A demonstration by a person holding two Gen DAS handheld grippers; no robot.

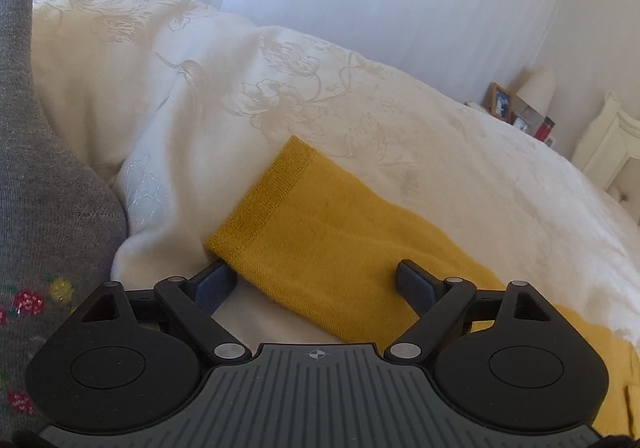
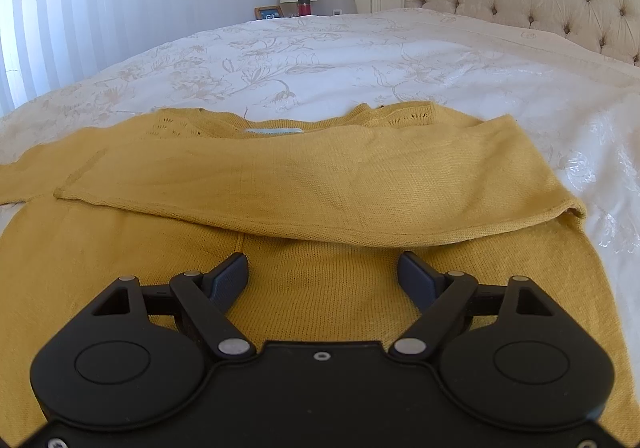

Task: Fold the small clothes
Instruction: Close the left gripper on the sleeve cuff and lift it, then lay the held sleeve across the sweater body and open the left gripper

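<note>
White bedspread (image 2: 360,55) carries the yellow sweater (image 2: 320,175) — both tongs (image 1: 316,284) (image 2: 322,276) spread, gray garment (image 1: 48,207) beside.

A bed with a white floral-embroidered bedspread (image 2: 320,59) carries a mustard-yellow knit sweater (image 2: 320,288), spread flat toward 6 o'clock with one sleeve (image 2: 304,183) folded across its chest. The other sleeve's ribbed cuff (image 1: 260,199) lies on the cover, pointing toward 11 o'clock.

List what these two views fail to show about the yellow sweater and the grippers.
- Left wrist view: the sleeve runs off the right edge and under the open left gripper; sweater body unseen.
- Right wrist view: the hem of the sweater is hidden under the open right gripper.
- Neck label: too small to read.
</note>
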